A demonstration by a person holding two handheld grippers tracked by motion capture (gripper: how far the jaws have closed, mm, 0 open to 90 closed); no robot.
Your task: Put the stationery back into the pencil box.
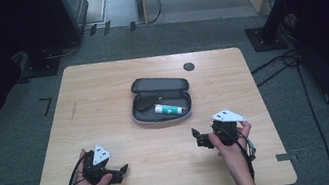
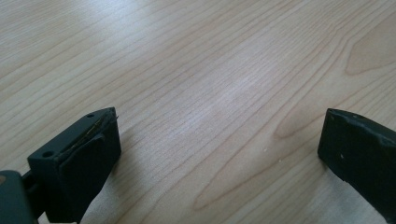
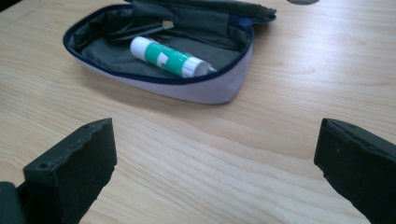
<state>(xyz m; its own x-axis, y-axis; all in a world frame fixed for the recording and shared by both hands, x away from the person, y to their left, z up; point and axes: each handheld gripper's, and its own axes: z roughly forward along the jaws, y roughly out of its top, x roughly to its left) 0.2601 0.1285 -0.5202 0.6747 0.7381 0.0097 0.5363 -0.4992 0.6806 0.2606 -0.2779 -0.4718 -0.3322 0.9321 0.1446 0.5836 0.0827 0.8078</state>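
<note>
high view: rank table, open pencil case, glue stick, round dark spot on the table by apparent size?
1. table, largest by far.
2. pencil case, open at mid-table.
3. glue stick, lying inside the case.
The round dark spot looks about as big as the glue stick; it lies farther from the camera, so I leave those two unranked.

Grey case [image 1: 163, 114] with navy trim, green-and-white glue stick [image 1: 169, 108], pale wood-grain table [image 1: 101, 93], black tongs [image 1: 199, 137]

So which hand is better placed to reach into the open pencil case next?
Probably the right. The right claw sits nearer the pencil case, open and facing it and the glue stick. The left claw, also open, faces bare table.
</note>
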